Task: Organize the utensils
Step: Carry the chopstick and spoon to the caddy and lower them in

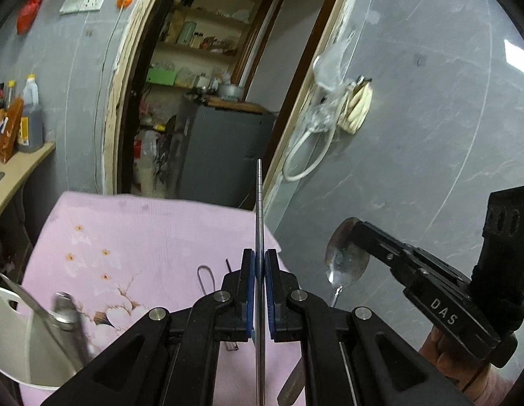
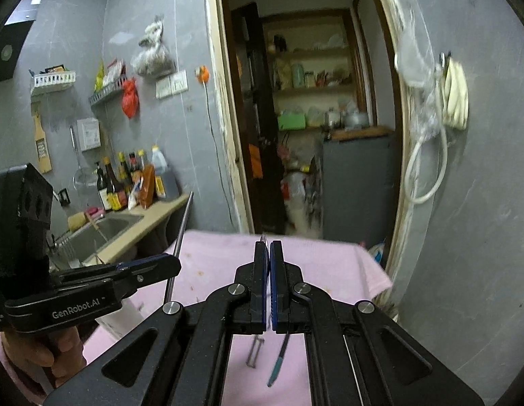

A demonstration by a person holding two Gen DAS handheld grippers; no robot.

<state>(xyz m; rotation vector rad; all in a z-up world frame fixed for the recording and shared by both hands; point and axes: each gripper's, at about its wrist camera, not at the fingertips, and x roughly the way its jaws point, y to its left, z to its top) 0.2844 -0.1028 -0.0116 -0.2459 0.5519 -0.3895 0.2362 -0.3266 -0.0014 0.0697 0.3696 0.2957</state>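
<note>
My left gripper (image 1: 261,267) is shut on a thin metal chopstick (image 1: 259,203) that stands upright between its blue pads, above the pink cloth (image 1: 133,237). It also shows in the right wrist view (image 2: 180,233), held by the left gripper (image 2: 160,264). My right gripper (image 2: 269,253) is shut on a metal spoon, seen edge-on there. In the left wrist view the spoon (image 1: 345,257) is held bowl up by the right gripper (image 1: 355,233), to the right of the table. A white utensil holder (image 1: 28,335) with metal utensils stands at the lower left.
A peeler (image 2: 255,352) and a teal-handled tool (image 2: 277,362) lie on the pink cloth below my right gripper. A wire loop (image 1: 206,279) lies on the cloth. A counter with sink (image 2: 103,230) and bottles (image 2: 126,179) is at the left. An open doorway is ahead.
</note>
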